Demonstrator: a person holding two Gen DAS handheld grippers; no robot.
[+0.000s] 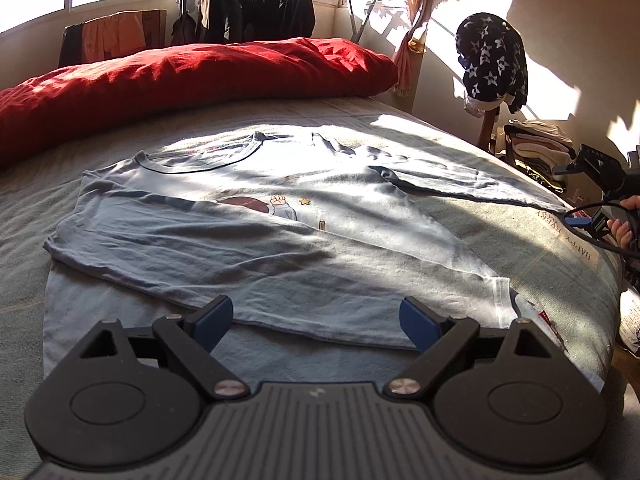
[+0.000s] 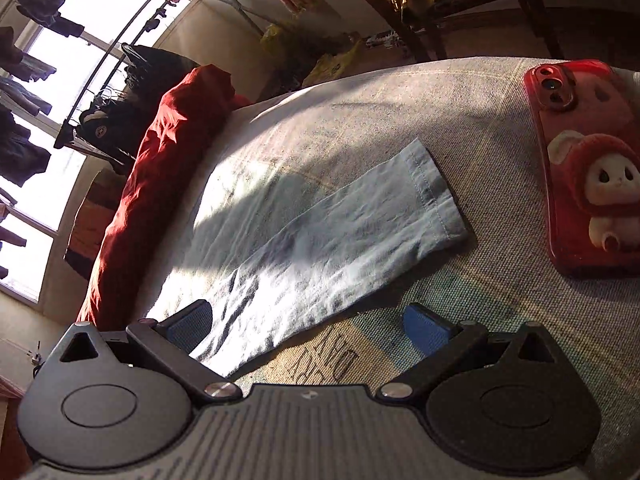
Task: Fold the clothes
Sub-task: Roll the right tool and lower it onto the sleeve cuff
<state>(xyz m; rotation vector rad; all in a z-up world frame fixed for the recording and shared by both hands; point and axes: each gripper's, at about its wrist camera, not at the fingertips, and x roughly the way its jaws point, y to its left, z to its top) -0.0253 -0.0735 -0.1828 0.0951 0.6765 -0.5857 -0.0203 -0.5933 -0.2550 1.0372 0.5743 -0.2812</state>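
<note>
A pale blue long-sleeved shirt [image 1: 256, 240] with a small cartoon print lies face up on the bed, its left sleeve folded across the body. My left gripper [image 1: 316, 322] hovers open just over the shirt's hem, nothing between its blue pads. In the right wrist view the shirt's other sleeve [image 2: 320, 240] stretches flat towards its cuff [image 2: 436, 196]. My right gripper [image 2: 308, 328] stands open low over that sleeve; one pad is over the cloth, the other over the bedcover. The right device [image 1: 600, 184] and a hand [image 1: 622, 224] show at the left view's right edge.
A red duvet [image 1: 180, 80] is bunched along the bed's far side. A red phone [image 2: 592, 168] with a plush figure lies on the grey bedcover [image 2: 500, 320] beside the cuff. A chair [image 1: 492, 68] draped with star-print cloth and a clothes rack [image 1: 260, 4] stand beyond the bed.
</note>
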